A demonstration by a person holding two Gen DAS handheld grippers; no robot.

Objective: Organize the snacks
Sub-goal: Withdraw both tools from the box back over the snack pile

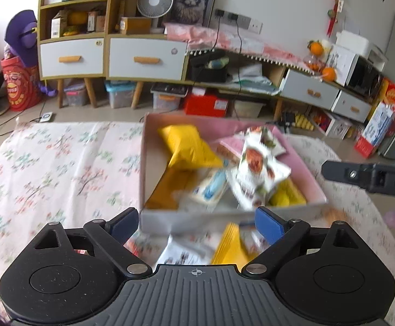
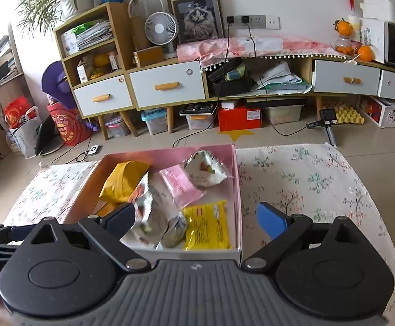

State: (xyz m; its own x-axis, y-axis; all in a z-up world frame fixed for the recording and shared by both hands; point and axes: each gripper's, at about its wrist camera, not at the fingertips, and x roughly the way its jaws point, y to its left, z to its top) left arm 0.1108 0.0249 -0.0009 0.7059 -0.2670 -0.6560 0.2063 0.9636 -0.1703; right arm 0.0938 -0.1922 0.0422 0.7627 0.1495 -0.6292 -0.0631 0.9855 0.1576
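Left tool (image 1: 196,224) and right tool (image 2: 196,218) both gape empty before the snack-filled box (image 2: 237,190).

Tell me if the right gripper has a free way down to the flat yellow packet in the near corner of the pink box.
Probably yes. The right gripper is open with nothing between its fingers, and the flat yellow packet lies uncovered on top, just ahead. Only the box wall beside it and the white packet alongside crowd it.
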